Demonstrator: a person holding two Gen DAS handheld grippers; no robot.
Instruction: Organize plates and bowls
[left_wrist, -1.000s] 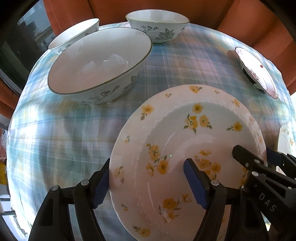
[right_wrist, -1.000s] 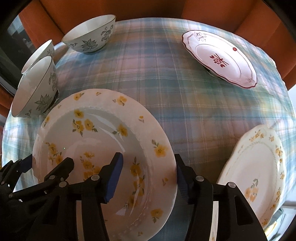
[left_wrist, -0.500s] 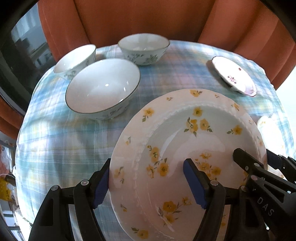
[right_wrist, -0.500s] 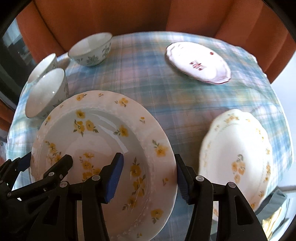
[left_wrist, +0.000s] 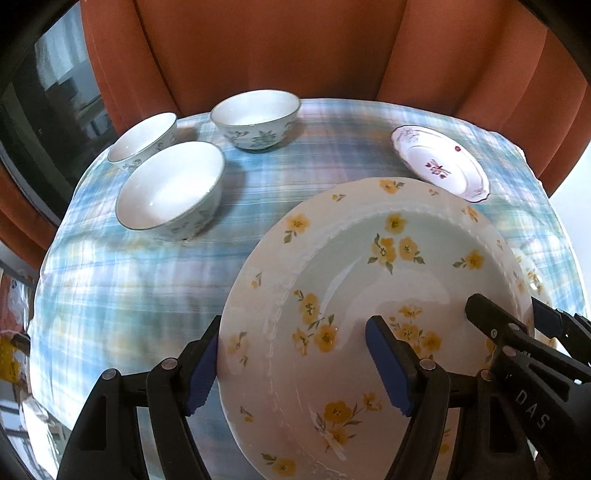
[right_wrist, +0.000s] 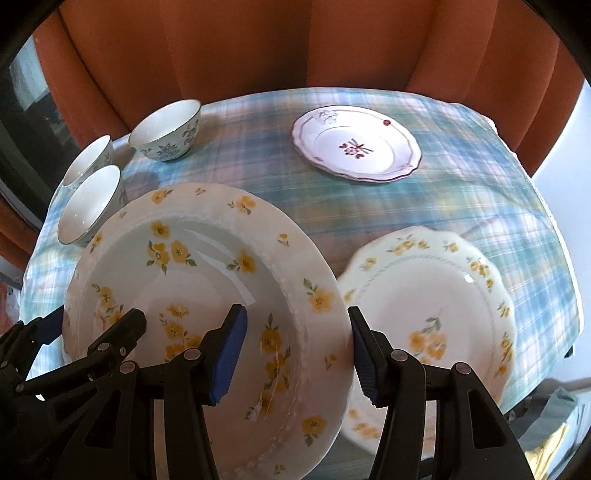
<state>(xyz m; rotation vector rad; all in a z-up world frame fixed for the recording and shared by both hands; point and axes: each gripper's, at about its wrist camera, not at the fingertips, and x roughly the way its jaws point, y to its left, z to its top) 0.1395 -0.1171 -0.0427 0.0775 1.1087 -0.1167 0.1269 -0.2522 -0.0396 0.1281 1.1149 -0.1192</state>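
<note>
The white plate (left_wrist: 373, 295) with yellow flowers was held up by both rims, pinched by the left gripper (left_wrist: 295, 363) and the right gripper (right_wrist: 295, 350).

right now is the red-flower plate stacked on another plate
No, the red-flower plate sits alone on the tablecloth, apart from the scalloped plate and the held plate.
</note>
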